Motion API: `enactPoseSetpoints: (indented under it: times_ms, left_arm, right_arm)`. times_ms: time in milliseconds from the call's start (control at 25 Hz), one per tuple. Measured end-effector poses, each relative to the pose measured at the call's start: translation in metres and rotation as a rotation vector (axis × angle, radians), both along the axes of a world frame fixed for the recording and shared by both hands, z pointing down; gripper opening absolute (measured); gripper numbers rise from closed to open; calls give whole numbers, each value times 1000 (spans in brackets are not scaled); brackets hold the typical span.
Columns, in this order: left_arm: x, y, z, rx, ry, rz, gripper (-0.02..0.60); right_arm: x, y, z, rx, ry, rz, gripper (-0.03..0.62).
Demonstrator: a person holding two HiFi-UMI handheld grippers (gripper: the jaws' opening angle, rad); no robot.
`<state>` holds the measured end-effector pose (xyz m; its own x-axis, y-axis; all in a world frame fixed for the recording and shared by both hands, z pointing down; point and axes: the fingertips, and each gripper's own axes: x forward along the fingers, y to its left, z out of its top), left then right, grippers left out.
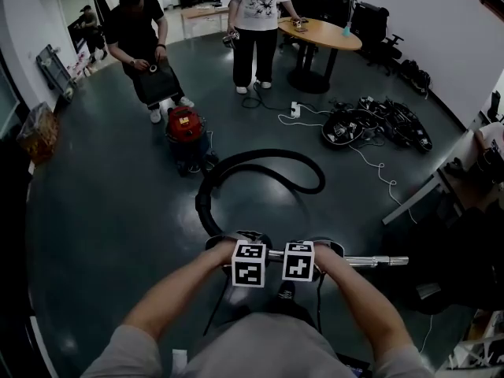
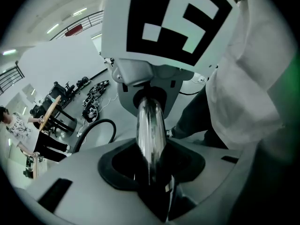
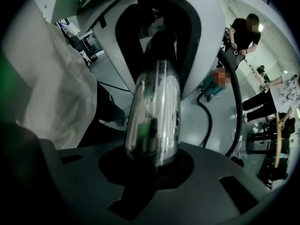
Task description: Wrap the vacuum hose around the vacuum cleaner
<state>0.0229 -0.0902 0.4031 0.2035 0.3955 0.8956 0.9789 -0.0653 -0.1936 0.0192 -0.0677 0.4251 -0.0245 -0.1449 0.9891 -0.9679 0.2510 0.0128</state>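
A chrome vacuum tube (image 1: 370,261) lies level in front of me, and both grippers face each other along it. My right gripper (image 1: 324,247) is shut on the tube (image 3: 154,121), which fills the hollow of its pads. The left gripper (image 1: 240,241) has the tube (image 2: 150,135) running through its jaws with dark gaps on both sides, so it stands open around it. From the left end a black hose (image 1: 272,157) curls in a loop over the floor to the red vacuum cleaner (image 1: 186,128). The hose (image 3: 236,102) also shows in the right gripper view.
A person (image 1: 142,30) bends over a dark bag just behind the vacuum cleaner, and another (image 1: 256,22) stands further back. A round wooden table (image 1: 323,34) is at the back, with a heap of cables and gear (image 1: 370,124) and a power strip (image 1: 295,110) on the floor at right.
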Motion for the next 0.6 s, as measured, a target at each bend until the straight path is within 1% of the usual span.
enactPoseSetpoints:
  times_ms: [80, 200, 320, 400, 440, 600]
  left_arm:
    - [9, 0, 0, 9, 7, -13, 161]
    - [27, 1, 2, 29, 19, -42, 161]
    - [42, 7, 5, 54, 8, -52, 161]
    - [52, 13, 10, 69, 0, -51, 161]
    - [57, 14, 12, 75, -8, -52, 161]
    - [78, 20, 19, 98, -32, -72, 161]
  right_arm:
    - [7, 0, 1, 12, -26, -16, 64]
    - [24, 1, 3, 25, -28, -62, 64]
    - [36, 6, 7, 56, -56, -98, 71]
    - [47, 11, 10, 85, -52, -113, 83]
    - [53, 12, 10, 108, -42, -115, 95]
    - [86, 21, 1, 204, -11, -73, 196]
